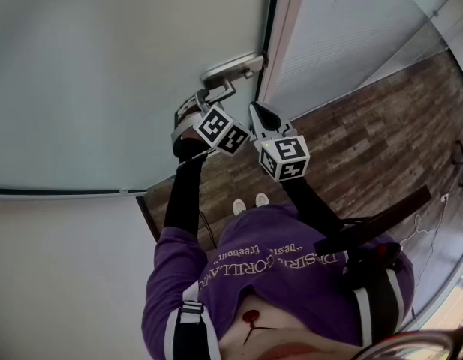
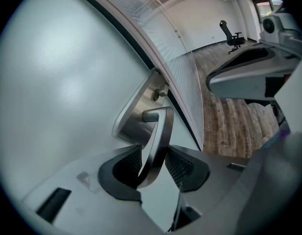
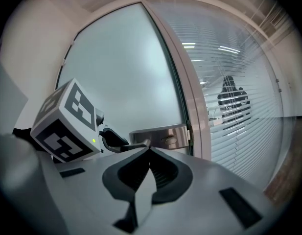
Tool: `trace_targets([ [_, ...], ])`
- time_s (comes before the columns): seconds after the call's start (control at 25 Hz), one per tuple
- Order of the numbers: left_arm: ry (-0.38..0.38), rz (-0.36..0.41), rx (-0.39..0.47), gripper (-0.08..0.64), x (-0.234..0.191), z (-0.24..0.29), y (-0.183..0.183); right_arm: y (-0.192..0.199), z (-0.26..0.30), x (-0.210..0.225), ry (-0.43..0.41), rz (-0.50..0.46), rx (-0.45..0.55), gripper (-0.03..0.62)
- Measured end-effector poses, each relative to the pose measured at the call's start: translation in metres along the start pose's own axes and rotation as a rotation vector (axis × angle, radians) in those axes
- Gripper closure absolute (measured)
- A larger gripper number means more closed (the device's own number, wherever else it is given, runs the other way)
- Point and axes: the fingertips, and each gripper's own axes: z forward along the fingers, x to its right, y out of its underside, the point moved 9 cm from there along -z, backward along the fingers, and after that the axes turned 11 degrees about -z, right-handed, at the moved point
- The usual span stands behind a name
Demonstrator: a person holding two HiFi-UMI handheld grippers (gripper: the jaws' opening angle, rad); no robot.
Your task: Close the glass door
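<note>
Door handle (image 2: pixel 158 141) is on the glass door (image 1: pixel 103 73), near its right edge, between the left gripper (image 2: pixel 153 163) jaws. Right gripper (image 1: pixel 258 111) is just right of it, by the door frame (image 1: pixel 280 43). Blinds wall (image 1: pixel 351 36) is right of the frame. Office chair (image 2: pixel 232 35) is far off on the floor (image 1: pixel 351 141).

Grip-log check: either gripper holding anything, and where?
Nothing gripped: left gripper is open around the door lever, near its free end; right gripper shut, empty.

Soft even light, strong fisheye bending, dark corners, bright strips on blinds (image 3: pixel 248 92), perhaps reflected lamps
</note>
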Motion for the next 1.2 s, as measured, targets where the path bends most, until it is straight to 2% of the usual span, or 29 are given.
trace_targets([
  [0.32, -0.014, -0.003, 0.009, 0.419, 0.001, 0.002, -0.001, -0.002, 0.001, 0.005, -0.008, -0.008, 0.005, 0.601],
  [0.64, -0.089, 0.124, 0.111, 0.42, 0.007, -0.005, 0.009, -0.002, -0.005, 0.006, -0.009, -0.007, 0.007, 0.601],
  [0.72, -0.143, 0.178, 0.167, 0.419, 0.009, -0.01, 0.014, -0.001, -0.007, 0.007, -0.006, -0.005, 0.009, 0.601],
  [0.8, -0.236, 0.228, 0.216, 0.42, 0.013, -0.017, 0.023, 0.0, -0.009, 0.009, 0.001, -0.003, 0.011, 0.601],
  [0.88, -0.321, 0.237, 0.259, 0.419, 0.016, -0.026, 0.034, 0.001, -0.011, 0.013, 0.01, -0.002, 0.012, 0.601],
  [0.96, -0.401, 0.169, 0.321, 0.419, 0.019, -0.039, 0.046, 0.002, -0.013, 0.016, 0.022, -0.001, 0.012, 0.601],
  [1.0, -0.451, 0.104, 0.367, 0.42, 0.021, -0.047, 0.052, 0.002, -0.013, 0.017, 0.026, 0.0, 0.012, 0.601],
  [1.08, -0.517, -0.094, 0.459, 0.422, 0.026, -0.063, 0.064, 0.002, -0.014, 0.017, 0.026, 0.002, 0.013, 0.601],
  [1.12, -0.507, -0.219, 0.497, 0.422, 0.029, -0.07, 0.069, 0.002, -0.014, 0.016, 0.022, 0.003, 0.014, 0.601],
  [1.2, -0.425, -0.462, 0.563, 0.423, 0.037, -0.079, 0.076, 0.001, -0.014, 0.014, 0.012, 0.002, 0.018, 0.601],
])
